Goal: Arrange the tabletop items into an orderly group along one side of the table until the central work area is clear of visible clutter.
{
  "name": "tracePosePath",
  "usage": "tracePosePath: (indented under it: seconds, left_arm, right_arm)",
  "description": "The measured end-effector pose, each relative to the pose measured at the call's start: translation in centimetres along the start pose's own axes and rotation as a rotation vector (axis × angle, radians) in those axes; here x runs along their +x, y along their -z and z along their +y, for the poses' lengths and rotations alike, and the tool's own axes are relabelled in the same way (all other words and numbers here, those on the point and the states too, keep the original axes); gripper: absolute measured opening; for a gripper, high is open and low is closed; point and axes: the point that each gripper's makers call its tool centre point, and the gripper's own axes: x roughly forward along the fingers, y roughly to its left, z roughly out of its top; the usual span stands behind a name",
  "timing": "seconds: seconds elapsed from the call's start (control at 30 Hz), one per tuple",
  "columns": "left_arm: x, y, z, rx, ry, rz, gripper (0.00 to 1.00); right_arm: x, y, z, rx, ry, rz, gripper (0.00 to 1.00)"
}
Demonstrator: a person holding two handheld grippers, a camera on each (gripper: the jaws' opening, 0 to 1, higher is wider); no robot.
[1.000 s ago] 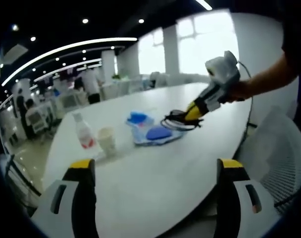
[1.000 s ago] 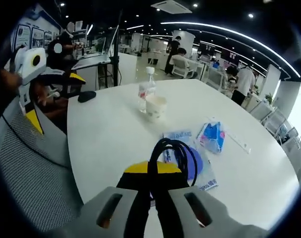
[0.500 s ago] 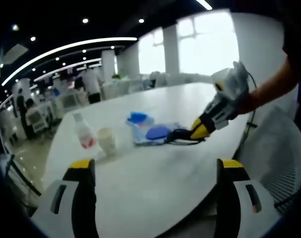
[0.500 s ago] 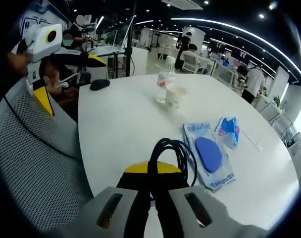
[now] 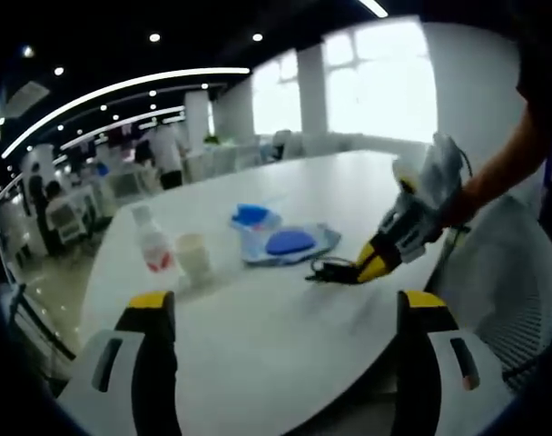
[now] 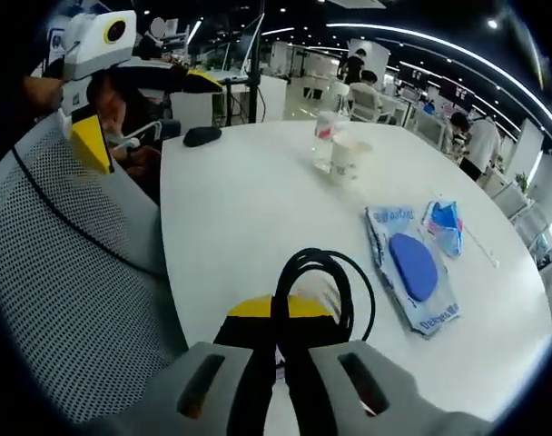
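Note:
A coiled black cable [image 6: 317,272] sticks out from between the jaws of my right gripper [image 6: 280,313], which is shut on it. In the left gripper view the right gripper [image 5: 367,268] comes in from the right and holds the cable [image 5: 330,271] low over the white table [image 5: 285,354], near its edge. My left gripper [image 5: 285,304] stands open and holds nothing, short of the table. Farther in lie a clear bag with a blue pad [image 5: 290,242] [image 6: 412,268] and a blue packet [image 5: 253,215] [image 6: 447,222]. A water bottle [image 5: 153,243] [image 6: 326,136] and a paper cup [image 5: 194,257] [image 6: 350,156] stand together.
A black mouse [image 6: 202,136] lies at the far end of the table [image 6: 249,200]. A grey mesh chair [image 6: 67,272] stands against the table's near edge, another mesh chair [image 5: 521,282] at the right. My left gripper [image 6: 144,109] shows top left. People and desks fill the office behind.
My right gripper has carried the cable away from the blue-pad bag toward the table's near edge and lowered it. The left gripper has stayed put.

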Motion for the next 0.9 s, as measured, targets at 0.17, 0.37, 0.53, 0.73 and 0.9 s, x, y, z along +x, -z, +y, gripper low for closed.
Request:
tracePosePath:
  seconds: [0.17,0.37,0.53,0.73,0.9]
  left_arm:
    - [0.0,0.1,0.0,0.001,-0.001,0.001,0.99]
    - [0.0,0.1,0.0,0.003,0.0,0.004,0.99]
    - [0.0,0.1,0.0,0.002,0.0,0.004,0.98]
    - [-0.1,0.2,0.0,0.001,-0.001,0.006,0.98]
    - [-0.1,0.2,0.0,-0.001,0.001,0.01,0.98]
  right_arm:
    - [0.6,0.8,1.2,0.029,-0.047,0.016,0.0]
    - [1.4,1.9,2.1,0.037,-0.081,0.05,0.0]
    - [1.9,2.9,3.0,0.026,-0.107,0.086,0.0]
    - [2.3,3.7,3.6,0.016,-0.126,0.123,0.01]
    - [2.5,4.2,3.9,0.0,-0.135,0.134,0.01]
